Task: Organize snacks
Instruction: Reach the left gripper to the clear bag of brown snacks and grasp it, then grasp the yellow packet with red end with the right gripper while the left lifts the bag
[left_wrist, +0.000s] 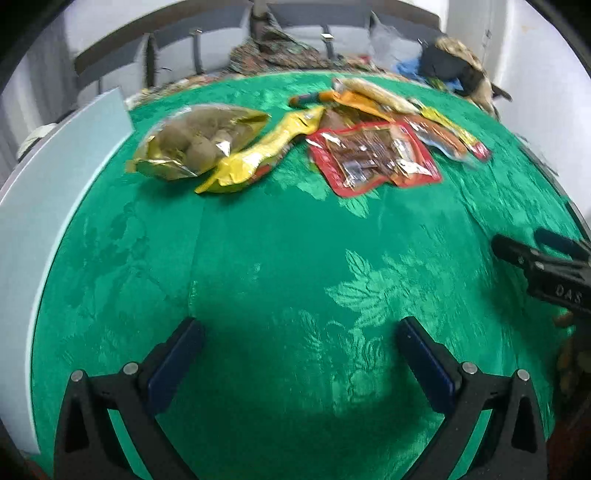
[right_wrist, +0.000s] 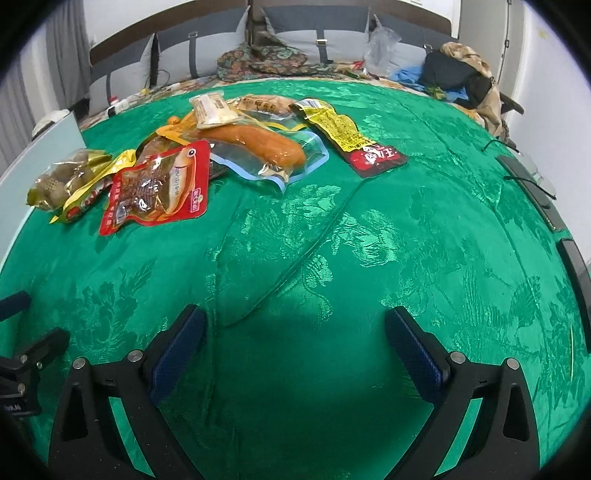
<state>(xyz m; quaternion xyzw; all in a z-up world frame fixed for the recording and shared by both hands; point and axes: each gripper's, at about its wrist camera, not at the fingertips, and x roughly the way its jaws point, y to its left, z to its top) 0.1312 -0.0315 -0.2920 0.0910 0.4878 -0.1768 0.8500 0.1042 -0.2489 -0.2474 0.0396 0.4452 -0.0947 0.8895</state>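
Several snack packs lie at the far side of the green tablecloth (right_wrist: 295, 229). A gold bag of round brown snacks (left_wrist: 199, 142) (right_wrist: 64, 177) sits leftmost, a yellow pack (left_wrist: 266, 147) beside it. A red fish pack (left_wrist: 373, 155) (right_wrist: 159, 184), a clear blue-edged sausage pack (right_wrist: 266, 147) and a long yellow-and-red strip pack (right_wrist: 351, 136) lie further right. My left gripper (left_wrist: 299, 339) is open and empty above bare cloth. My right gripper (right_wrist: 295, 328) is open and empty, well short of the snacks; it also shows in the left wrist view (left_wrist: 543, 258).
A pale blue-white board (left_wrist: 48, 206) stands along the table's left edge. Cushioned seating (right_wrist: 295, 33) with clothes, a plastic bag and a dark bag (right_wrist: 458, 70) lies behind the table. Dark flat devices and cables (right_wrist: 528, 177) lie at the right edge.
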